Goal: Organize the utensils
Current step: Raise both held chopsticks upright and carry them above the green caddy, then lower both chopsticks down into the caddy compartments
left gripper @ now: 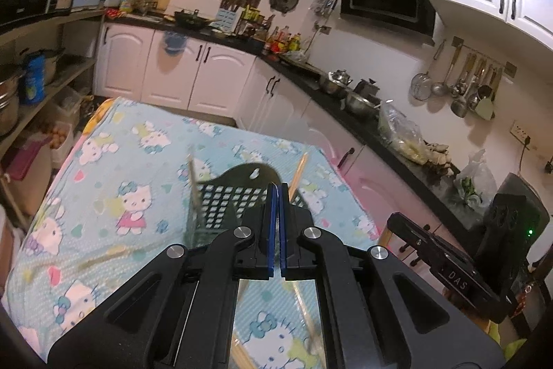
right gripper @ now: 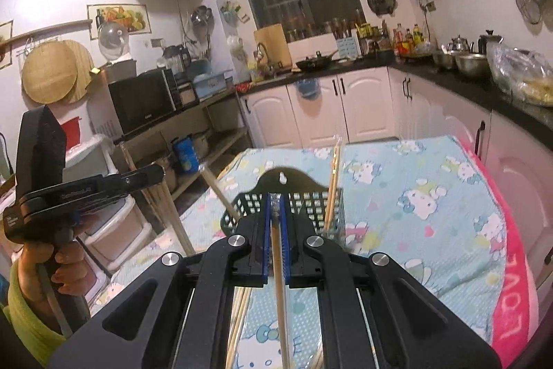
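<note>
Right hand-held gripper pinches a light, stiff, slippery chopstick mid-shaft just before the black basket, best held near its middle, while the left hand-held gripper rides clamped empty.

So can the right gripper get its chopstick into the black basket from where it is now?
Probably yes. The right gripper holds a chopstick just short of the black basket, whose top looks open; two chopsticks already inside lean to the sides.

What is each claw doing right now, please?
Left claw: closed, nothing visible between its pads.
Right claw: closed on a chopstick, in front of the black basket.
</note>
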